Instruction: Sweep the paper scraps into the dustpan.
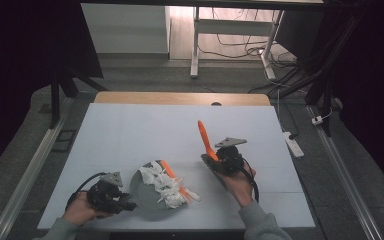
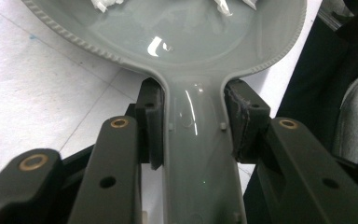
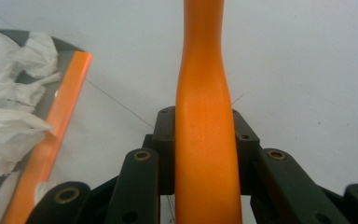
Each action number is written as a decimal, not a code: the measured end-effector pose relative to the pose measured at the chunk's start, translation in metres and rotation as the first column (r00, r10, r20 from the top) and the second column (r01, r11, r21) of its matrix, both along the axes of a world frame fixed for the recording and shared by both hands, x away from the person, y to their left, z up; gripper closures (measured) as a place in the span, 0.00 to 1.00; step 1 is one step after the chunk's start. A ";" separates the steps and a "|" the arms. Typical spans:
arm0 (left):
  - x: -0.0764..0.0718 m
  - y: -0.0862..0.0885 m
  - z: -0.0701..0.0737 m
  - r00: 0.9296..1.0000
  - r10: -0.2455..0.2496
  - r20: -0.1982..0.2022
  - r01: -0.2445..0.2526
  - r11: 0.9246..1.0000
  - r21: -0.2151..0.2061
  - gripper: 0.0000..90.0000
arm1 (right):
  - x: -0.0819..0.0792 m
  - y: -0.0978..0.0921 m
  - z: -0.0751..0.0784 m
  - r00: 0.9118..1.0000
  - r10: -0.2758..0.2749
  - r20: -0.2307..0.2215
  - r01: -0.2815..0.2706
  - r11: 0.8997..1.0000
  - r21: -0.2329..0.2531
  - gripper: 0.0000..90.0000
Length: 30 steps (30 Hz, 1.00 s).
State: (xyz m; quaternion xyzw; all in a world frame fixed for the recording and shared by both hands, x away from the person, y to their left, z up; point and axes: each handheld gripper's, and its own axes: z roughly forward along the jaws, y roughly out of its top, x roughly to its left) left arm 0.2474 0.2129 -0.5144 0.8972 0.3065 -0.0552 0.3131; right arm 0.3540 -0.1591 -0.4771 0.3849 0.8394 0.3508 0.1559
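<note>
Two grippers are working over the white table [image 1: 130, 135]; the left gripper [image 2: 193, 123] is clamping its jaws on the handle of a grey dustpan [image 2: 191, 42], which is lying flat near the table's front edge with crumpled white paper scraps [image 1: 167, 182] heaped at its orange lip [image 3: 51, 140]; the right gripper [image 3: 205, 140] is squeezing its jaws on an orange handle [image 1: 205, 140], which is standing up off the table, just right of the dustpan.

left gripper [image 1: 126, 202]: at grey dustpan [image 1: 147, 197] with white scraps [image 1: 166, 185] | right gripper [image 1: 215, 157]: holds orange handle [image 1: 204, 139]
</note>
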 end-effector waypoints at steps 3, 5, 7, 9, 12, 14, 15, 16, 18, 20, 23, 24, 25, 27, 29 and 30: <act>0.000 -0.001 0.000 1.000 0.001 -0.001 -0.001 1.000 -0.002 0.68 | 0.002 0.003 -0.004 1.000 0.006 -0.008 -0.006 1.000 -0.011 0.78; -0.001 -0.001 0.000 1.000 0.002 -0.001 -0.002 1.000 -0.001 0.68 | 0.001 0.006 -0.005 1.000 0.016 -0.012 -0.016 1.000 -0.013 0.78; -0.001 -0.002 0.000 1.000 0.000 0.000 0.000 1.000 0.001 0.68 | -0.001 0.009 -0.005 1.000 0.023 -0.012 -0.023 1.000 -0.015 0.78; -0.001 -0.002 0.001 1.000 -0.001 0.002 0.001 1.000 0.003 0.68 | -0.003 0.013 -0.006 0.999 0.038 -0.017 -0.038 0.999 -0.024 0.78; -0.001 -0.003 0.001 1.000 -0.003 0.002 0.003 1.000 0.001 0.68 | -0.005 0.017 -0.008 0.999 0.049 -0.018 -0.050 0.998 -0.032 0.78; -0.001 -0.003 0.000 1.000 -0.003 0.001 0.003 1.000 0.000 0.68 | -0.005 0.019 -0.008 0.998 0.054 -0.020 -0.055 0.998 -0.032 0.78; -0.001 -0.003 0.000 1.000 -0.003 0.001 0.003 1.000 -0.001 0.68 | -0.006 0.020 -0.008 0.998 0.058 -0.020 -0.058 0.998 -0.032 0.78; -0.001 -0.003 0.000 1.000 -0.003 0.000 0.003 1.000 -0.001 0.68 | -0.007 0.022 -0.009 0.998 0.061 -0.019 -0.062 0.997 -0.036 0.78; -0.001 -0.003 0.000 1.000 -0.003 0.000 0.003 1.000 -0.001 0.68 | -0.009 0.025 -0.009 0.997 0.068 -0.021 -0.069 0.997 -0.039 0.78; -0.001 -0.003 0.000 1.000 -0.002 0.000 0.002 1.000 -0.002 0.68 | -0.011 0.028 -0.009 0.997 0.079 -0.020 -0.080 0.996 -0.046 0.78; -0.001 -0.003 0.000 1.000 -0.002 -0.001 0.002 1.000 -0.002 0.68 | -0.014 0.035 -0.009 0.995 0.100 -0.030 -0.101 0.994 -0.031 0.78; -0.001 -0.003 0.000 1.000 -0.002 -0.001 0.002 1.000 -0.002 0.68 | -0.015 0.037 -0.009 0.994 0.108 -0.032 -0.108 0.994 -0.026 0.78; -0.001 -0.003 0.000 1.000 -0.002 -0.001 0.002 1.000 -0.003 0.68 | -0.016 0.038 -0.009 0.993 0.114 -0.034 -0.115 0.993 -0.026 0.78; -0.001 -0.003 0.000 1.000 -0.001 0.000 0.001 1.000 -0.003 0.68 | -0.018 0.043 -0.009 0.991 0.127 -0.035 -0.128 0.991 -0.025 0.78; -0.001 -0.003 0.000 1.000 -0.001 0.000 0.001 1.000 -0.004 0.68 | -0.021 0.047 -0.010 0.990 0.134 -0.040 -0.135 0.991 -0.023 0.78; -0.001 -0.003 0.000 1.000 -0.001 -0.001 0.001 1.000 -0.004 0.68 | -0.021 0.048 -0.010 0.990 0.138 -0.039 -0.140 0.990 -0.026 0.78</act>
